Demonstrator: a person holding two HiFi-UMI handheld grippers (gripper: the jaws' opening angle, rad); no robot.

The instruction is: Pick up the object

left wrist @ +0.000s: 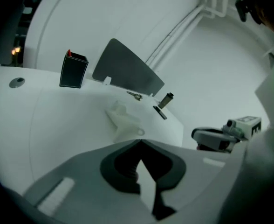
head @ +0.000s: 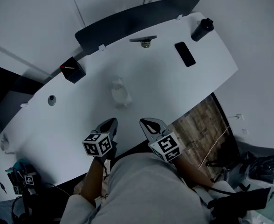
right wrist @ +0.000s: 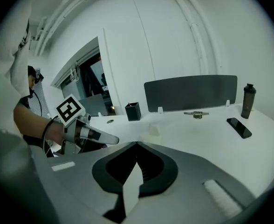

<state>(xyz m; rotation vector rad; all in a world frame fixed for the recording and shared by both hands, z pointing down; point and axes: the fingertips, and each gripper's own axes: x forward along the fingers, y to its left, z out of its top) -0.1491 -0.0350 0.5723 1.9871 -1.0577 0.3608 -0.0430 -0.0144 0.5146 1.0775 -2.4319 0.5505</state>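
Toward the left end of the white curved table [head: 174,92] a small round grey grommet [head: 51,100] sits flush in the top. Behind it, close to the back edge, stands a black square pen box [head: 73,70] with something red poking out. Bare white surface runs from there toward the middle. The left tongs [head: 111,122] are held over the near edge, clenched tight with nothing between the jaws, and tipped downward toward the table. Ahead of them and a little to the right, well clear of both tips, is the small white plastic object [head: 119,93]. It stands alone mid-table with open top on every side. The right tongs [head: 149,122] hang near the left ones over the same near edge, likewise clenched on nothing. Along the back rim a dark grey curved divider panel [head: 137,20] stands upright, with a small metal fitting [head: 145,41] just in front of it. Further right a flat black phone [head: 185,54] lies on the top, and a black cylindrical bottle [head: 202,29] stands near the far right corner. Past the table's right edge, wood-patterned floor [head: 197,125] shows, with a thin pale cable [head: 216,143] trailing across it.
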